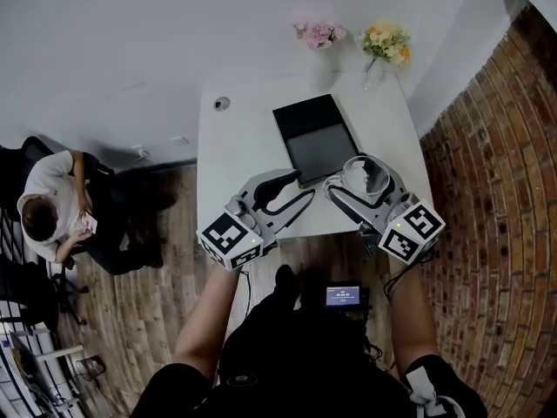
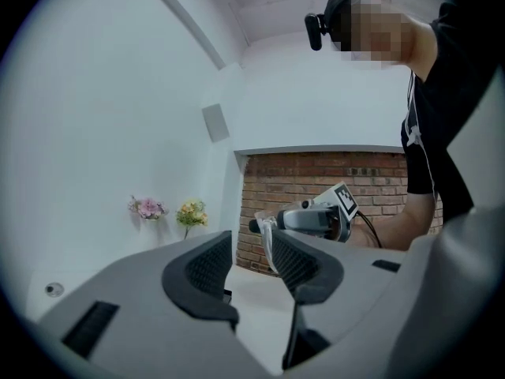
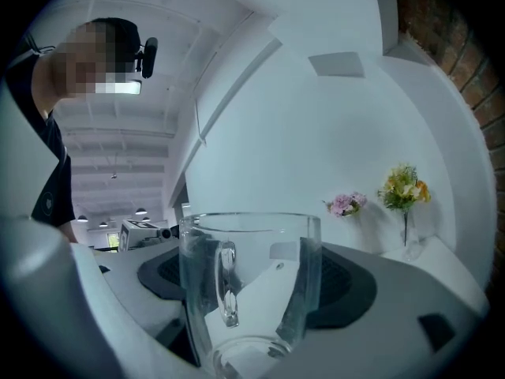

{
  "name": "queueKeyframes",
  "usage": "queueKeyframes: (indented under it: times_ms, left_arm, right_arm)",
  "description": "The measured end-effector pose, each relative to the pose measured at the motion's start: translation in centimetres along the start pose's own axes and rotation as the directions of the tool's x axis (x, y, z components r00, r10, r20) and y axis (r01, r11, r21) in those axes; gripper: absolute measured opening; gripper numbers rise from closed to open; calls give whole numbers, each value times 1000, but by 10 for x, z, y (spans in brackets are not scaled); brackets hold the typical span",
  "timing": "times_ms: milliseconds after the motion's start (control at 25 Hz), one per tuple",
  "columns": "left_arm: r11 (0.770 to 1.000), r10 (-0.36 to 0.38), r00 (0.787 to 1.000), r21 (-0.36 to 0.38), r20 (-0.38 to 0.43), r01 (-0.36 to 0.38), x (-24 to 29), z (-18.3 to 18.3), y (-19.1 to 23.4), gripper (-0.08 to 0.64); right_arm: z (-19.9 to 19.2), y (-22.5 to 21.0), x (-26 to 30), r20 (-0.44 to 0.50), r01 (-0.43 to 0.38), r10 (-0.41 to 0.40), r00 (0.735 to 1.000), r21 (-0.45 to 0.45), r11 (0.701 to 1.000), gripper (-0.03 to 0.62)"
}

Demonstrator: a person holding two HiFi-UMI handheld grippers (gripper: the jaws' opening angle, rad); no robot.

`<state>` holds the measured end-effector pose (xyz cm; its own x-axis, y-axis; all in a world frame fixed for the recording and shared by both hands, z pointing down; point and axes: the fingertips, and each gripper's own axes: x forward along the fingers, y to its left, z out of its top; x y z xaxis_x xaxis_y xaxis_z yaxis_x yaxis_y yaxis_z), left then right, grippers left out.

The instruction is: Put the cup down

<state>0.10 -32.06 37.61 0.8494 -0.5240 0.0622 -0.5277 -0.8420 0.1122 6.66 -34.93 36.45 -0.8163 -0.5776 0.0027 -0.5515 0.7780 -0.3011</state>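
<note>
Currently I am in the carry-and-lower step: the cup (image 3: 248, 290) is not yet released. My right gripper (image 1: 359, 181) has its tongs pinching the cup's glass wall from both sides. The cup is upright, with its handle facing that gripper's camera. In the head view the cup sits over the near right part of the white table (image 1: 235, 164), just beside the dark flat slab (image 1: 315, 139). I cannot tell whether its base touches the tabletop. My left gripper (image 2: 248, 268) has its tongs spread with nothing between them, and it hangs near the cup.

Next move, as I judge it:
1. Lower the right gripper until the base seats flat, clear of the slab.
2. Spread the tongs, then withdraw level.

Containers: the cup is clear glass and empty. At the table's far edge, one vase holds pink flowers (image 1: 318, 33) and the other holds yellow flowers (image 1: 387, 42). Any water in them is too small to tell.
</note>
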Motion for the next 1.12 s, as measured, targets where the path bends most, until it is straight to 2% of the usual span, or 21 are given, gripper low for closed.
queueKeyframes:
  times_ms: [560,720,880,1120]
  left_arm:
    - [997,64,998,-40,14,-63,2,-15,47,71]
    - [997,57,997,-59,50,-54,1,-18,51,30]
    - [996,68,995,-71,76,-62,-4,-20,59,15]
    - [991,106,992,-86,63,-101,-14,-33,80,8]
  right_arm:
    - [-15,-56,70,-4,-16,16,1000,1,1000,420]
    - [-22,-75,90,-7,-13,13,1000,-6,1000,420]
    - [-32,-94,116,-7,-6,6,1000,0,1000,420]
    - [-50,-112,152,-12,-10,10,1000,48,999,420]
